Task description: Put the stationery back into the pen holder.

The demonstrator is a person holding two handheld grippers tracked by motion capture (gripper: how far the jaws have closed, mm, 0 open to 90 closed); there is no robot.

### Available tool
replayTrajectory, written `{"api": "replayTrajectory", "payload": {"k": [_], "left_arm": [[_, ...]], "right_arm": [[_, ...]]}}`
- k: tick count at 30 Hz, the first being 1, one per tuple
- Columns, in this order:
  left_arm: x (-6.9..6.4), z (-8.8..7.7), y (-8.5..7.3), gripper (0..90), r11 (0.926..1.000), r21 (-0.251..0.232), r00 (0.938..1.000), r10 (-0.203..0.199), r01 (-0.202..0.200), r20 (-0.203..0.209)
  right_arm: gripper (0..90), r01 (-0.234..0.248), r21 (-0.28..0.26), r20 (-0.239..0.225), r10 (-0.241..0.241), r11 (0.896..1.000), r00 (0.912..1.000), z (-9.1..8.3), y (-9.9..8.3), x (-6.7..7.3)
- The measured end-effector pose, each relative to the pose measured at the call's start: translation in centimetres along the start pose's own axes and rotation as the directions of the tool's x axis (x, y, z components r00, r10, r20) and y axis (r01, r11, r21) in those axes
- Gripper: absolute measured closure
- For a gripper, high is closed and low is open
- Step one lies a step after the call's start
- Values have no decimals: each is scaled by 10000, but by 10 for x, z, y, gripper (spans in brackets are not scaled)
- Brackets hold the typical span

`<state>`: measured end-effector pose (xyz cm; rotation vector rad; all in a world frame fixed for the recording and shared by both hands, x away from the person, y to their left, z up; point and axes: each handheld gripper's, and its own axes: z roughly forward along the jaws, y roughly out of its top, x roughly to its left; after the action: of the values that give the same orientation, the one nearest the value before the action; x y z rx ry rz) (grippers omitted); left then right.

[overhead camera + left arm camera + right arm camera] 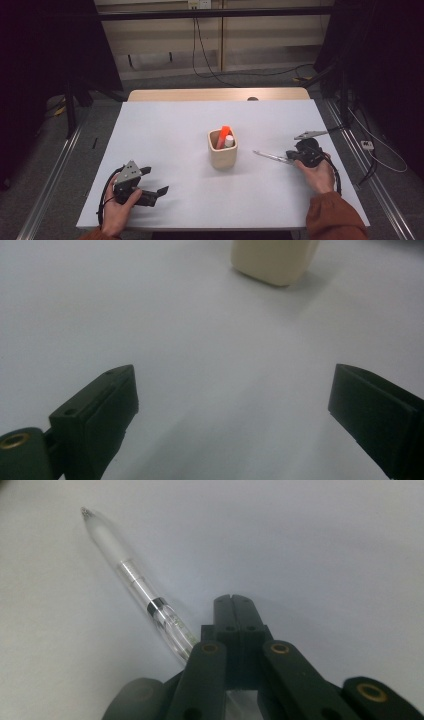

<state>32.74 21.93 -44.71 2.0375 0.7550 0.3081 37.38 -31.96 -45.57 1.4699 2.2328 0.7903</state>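
**A:** ok so what's nearest us?

**B:** The left gripper (150,181), low over the near left of the white table (165,120), jaws spread wide with nothing but bare tabletop between them.

**A:** and the other hand?

**B:** A bit farther back on the right, the right gripper (291,157) has its jaws pressed together. A clear pen (131,577) sticks out from it, angled toward the middle of the table. In the right gripper view the pen runs down under the jaws, so I can't quite tell where it's pinched.

**A:** anything past that?

**B:** Mid-table, a cream pen cup (223,151), well apart from both grippers, with an orange marker (223,135) and a white-capped stick (229,141) standing in it.
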Motion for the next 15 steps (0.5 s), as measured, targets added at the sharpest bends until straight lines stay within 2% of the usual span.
{"api": "replayTrajectory", "payload": {"k": [15], "left_arm": [[1,-1,0,57,10000,-7,10000,43,-43,-46]], "right_arm": [[900,-50,271,-183,55,9996,9998,-13,-12,14]]}}
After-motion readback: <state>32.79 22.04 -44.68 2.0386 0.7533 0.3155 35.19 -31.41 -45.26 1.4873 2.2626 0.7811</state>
